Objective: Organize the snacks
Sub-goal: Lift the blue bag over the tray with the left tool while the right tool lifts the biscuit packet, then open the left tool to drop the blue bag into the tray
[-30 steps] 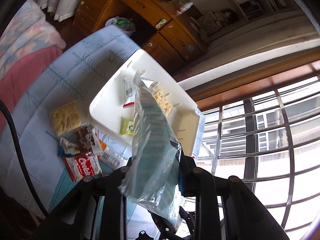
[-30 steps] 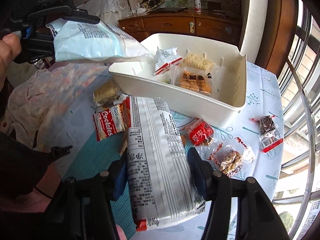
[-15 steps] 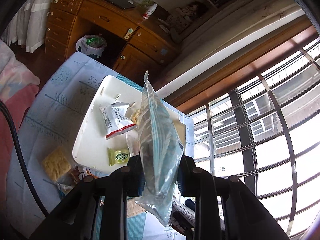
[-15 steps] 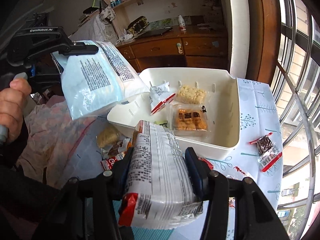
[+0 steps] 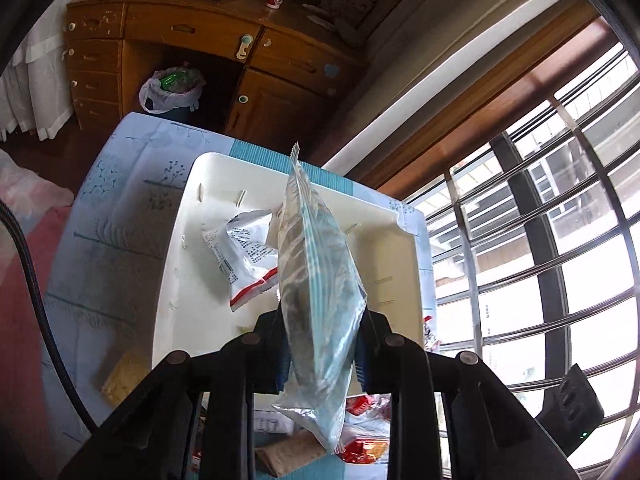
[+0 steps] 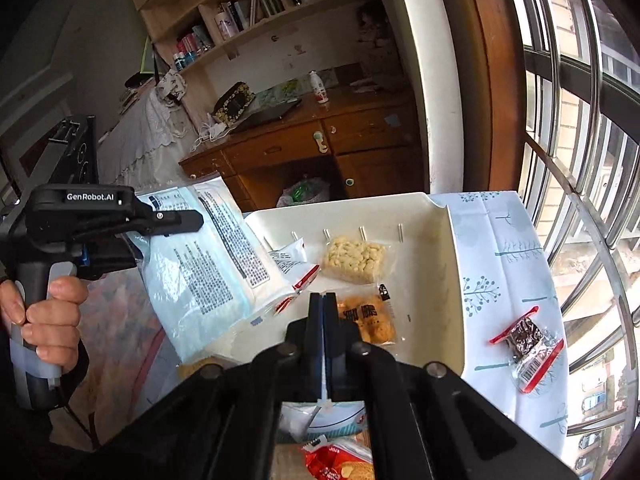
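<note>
Blue packet: a light blue snack bag, held edge-up in the centre of the left wrist view; in the right wrist view it hangs at middle left, its lower corner over the near left rim of the tray.
Left tool: clenched on the blue packet, pads on its two flat sides, low on the bag, so most of the bag stands out beyond the tips.
Tray: white, on the desk, in the centre of both views; inside lie a white-and-red sachet, a pale puffed snack pack and an orange biscuit pack.
Right tool: jaws have just been closing and now meet with nothing between them; the big white bag it carried a moment ago is no longer in its grip. It points at the tray's near side.
Hand: grips the left tool's handle at the left edge.
Outside the tray: a dark wrapped sweet on the desk at right, red packets at the bottom edge.
Risk: I think the packet may catch on the tray rim or fall half outside, because it hangs over the edge and not yet over the floor of the tray.
Risk two: released edge-up, it may topple onto the sachet.
</note>
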Tool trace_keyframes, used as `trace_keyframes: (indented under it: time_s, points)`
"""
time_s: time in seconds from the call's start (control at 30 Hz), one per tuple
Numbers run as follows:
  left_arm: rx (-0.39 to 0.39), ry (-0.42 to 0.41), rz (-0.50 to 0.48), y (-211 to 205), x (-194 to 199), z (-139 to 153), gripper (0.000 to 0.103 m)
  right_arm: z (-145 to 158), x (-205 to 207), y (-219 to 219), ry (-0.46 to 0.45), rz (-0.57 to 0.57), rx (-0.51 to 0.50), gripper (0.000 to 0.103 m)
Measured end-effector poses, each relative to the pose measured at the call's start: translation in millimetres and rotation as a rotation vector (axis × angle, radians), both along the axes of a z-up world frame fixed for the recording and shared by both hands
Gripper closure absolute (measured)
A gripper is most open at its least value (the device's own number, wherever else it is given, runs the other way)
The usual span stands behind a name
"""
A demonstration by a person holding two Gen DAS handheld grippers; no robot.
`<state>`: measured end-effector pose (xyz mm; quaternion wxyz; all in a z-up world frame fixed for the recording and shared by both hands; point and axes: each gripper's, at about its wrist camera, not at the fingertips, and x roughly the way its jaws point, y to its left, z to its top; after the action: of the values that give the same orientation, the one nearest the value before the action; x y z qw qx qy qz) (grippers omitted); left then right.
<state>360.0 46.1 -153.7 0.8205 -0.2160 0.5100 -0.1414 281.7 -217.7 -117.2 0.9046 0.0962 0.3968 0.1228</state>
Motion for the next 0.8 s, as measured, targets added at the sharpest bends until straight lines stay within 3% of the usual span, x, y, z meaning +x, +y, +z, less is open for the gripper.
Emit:
trace_keyframes:
  time_s: [0.13, 0.3, 0.47, 0.8]
  points:
    - [0.085, -0.018, -0.037, -11, 8, -5, 0.078, -6, 5, -4, 0.027, -0.038, 0.000, 0.103]
    - [0.109, -0.047, -0.054, -15, 8, -1, 0.061, -13, 2, -5, 0.050, -0.061, 0.006, 0.103]
    - [0.149, -0.091, -0.049, -18, -3, 12, 0.060, -14, -3, -5, 0.066, -0.068, -0.003, 0.103]
    - [0.205, -0.068, 0.019, -10, -39, 32, 0.059, 1, -25, -14, 0.061, -0.069, -0.014, 0.103]
